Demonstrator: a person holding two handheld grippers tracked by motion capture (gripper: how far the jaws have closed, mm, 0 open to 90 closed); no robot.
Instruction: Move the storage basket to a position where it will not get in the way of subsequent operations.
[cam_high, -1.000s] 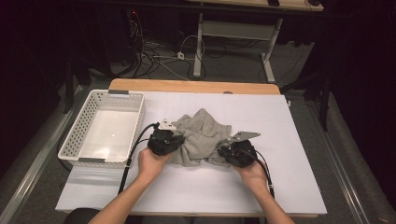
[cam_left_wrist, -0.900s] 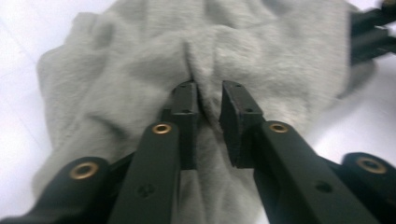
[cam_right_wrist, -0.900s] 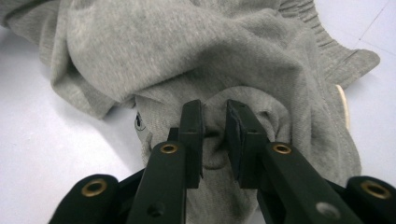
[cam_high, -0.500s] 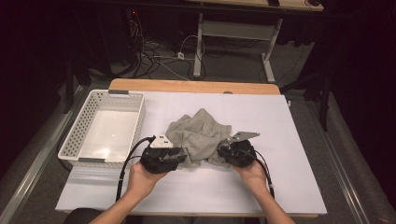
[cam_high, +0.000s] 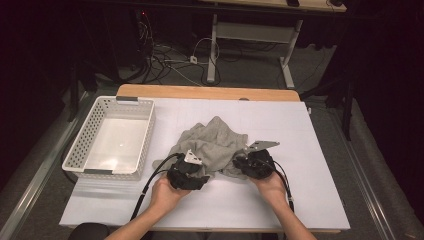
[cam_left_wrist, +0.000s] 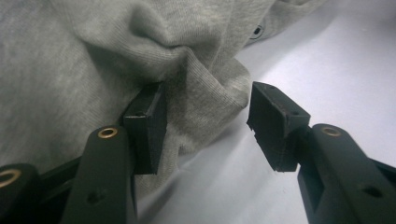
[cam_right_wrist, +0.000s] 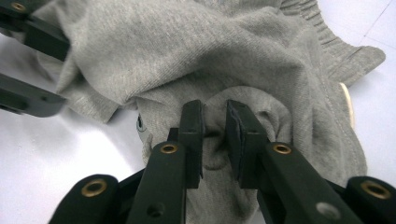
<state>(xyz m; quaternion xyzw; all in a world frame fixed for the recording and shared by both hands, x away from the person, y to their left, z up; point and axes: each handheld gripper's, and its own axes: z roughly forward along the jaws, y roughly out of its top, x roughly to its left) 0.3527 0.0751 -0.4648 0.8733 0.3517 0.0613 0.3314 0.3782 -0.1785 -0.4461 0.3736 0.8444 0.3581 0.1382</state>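
White rectangular table top (cam_high: 310, 150): bears all items. White perforated plastic basket (cam_high: 145, 135): oblong, well apart from the left gripper's fingers, on their outer side. Crumpled grey knitted-cotton garment (cam_high: 215, 142): soft jersey, heavily creased and heaped, with a ribbed hem (cam_right_wrist: 310, 21) at one edge and a dark snap or eyelet (cam_left_wrist: 256, 31) near a border; it lies on the table top just ahead of both pairs of fingers and between the two tools. Its bulk runs loosely from the near left corner toward the far middle of the table, peaking in a point at the far side; no clear long axis can be told in its bunched state. Left gripper (cam_left_wrist: 205, 109): black two-jaw tool, jaws standing apart, having just been opening; a rounded fold of the garment lies between them, resting against the left pad (cam_left_wrist: 148, 119) and clear of the right pad, so nothing is gripped. Right gripper (cam_right_wrist: 214, 133): black two-jaw tool, jaws narrow, pinching a small gathered fold of the garment between the pads (cam_right_wrist: 192, 135).
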